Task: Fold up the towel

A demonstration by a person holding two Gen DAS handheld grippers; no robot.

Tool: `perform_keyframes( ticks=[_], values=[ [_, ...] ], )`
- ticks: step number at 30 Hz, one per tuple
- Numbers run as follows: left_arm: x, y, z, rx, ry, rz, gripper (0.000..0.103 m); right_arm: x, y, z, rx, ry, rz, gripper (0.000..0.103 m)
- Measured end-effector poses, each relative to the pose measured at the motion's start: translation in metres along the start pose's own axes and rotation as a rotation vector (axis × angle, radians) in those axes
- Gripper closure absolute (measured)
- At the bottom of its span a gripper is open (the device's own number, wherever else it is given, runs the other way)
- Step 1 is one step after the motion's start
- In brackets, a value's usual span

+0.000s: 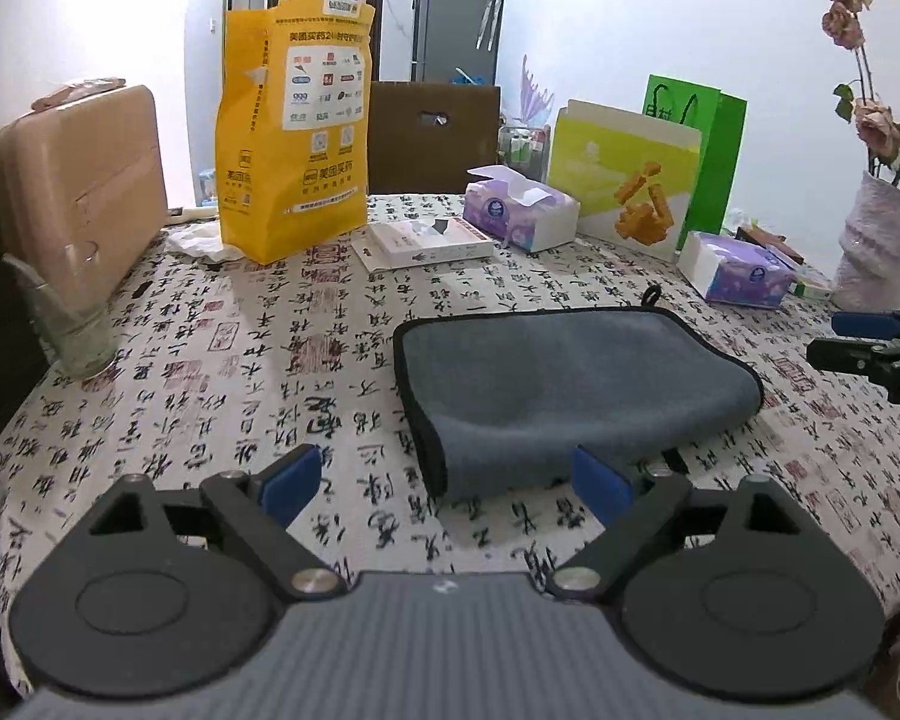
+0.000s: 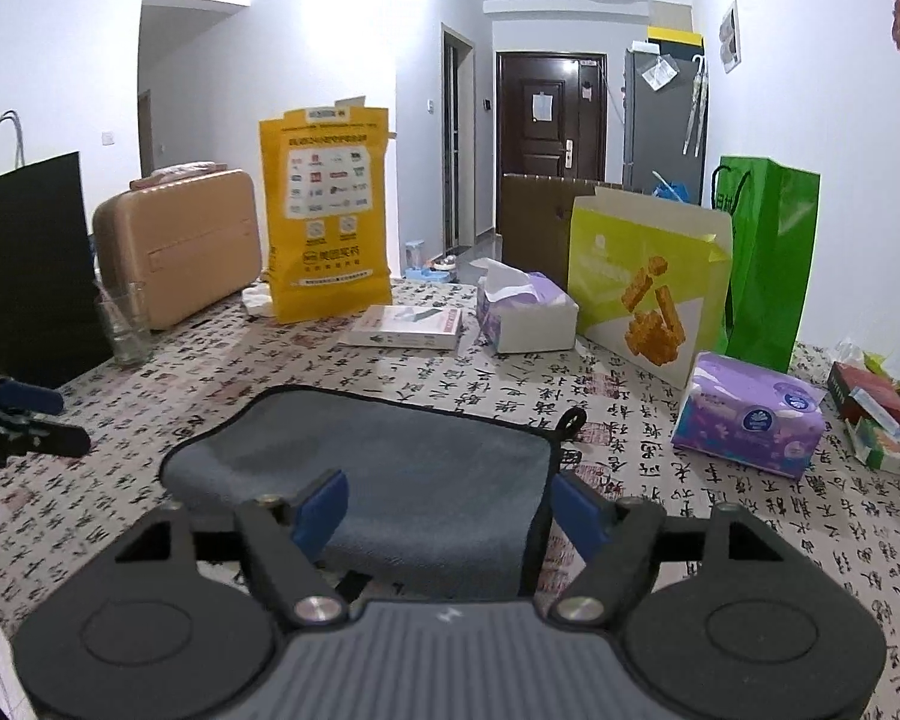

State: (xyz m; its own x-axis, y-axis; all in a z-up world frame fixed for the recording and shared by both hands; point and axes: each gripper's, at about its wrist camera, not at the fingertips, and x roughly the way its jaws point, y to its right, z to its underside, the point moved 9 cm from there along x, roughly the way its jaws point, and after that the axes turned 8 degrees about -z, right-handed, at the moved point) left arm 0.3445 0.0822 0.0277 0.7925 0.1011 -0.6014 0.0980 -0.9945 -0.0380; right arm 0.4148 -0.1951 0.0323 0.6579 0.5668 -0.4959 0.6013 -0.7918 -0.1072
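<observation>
Right claw point(image 2: 447, 510): spread wide, empty, fingers straddling towel's point(image 2: 384, 468) near edge.
Left claw point(image 1: 447, 480): released, off towel's corner.
Towel axis: crosswise.

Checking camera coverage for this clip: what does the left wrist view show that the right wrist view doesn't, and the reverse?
Only the left wrist view shows the vase of dried flowers at far right. Only the right wrist view shows the black bag at left and the red box at right. Both show the grey towel, folded on the patterned tablecloth, the yellow bag, and both grippers open: left gripper, right gripper.
</observation>
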Motion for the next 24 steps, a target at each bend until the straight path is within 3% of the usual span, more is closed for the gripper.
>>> perform_keyframes(
  ticks=[24],
  values=[
    [-0.087,0.022,0.061,-0.002,0.060,0.029,0.008,-0.086,-0.062,0.054,0.003,0.063,-0.022,0.025]
  ],
)
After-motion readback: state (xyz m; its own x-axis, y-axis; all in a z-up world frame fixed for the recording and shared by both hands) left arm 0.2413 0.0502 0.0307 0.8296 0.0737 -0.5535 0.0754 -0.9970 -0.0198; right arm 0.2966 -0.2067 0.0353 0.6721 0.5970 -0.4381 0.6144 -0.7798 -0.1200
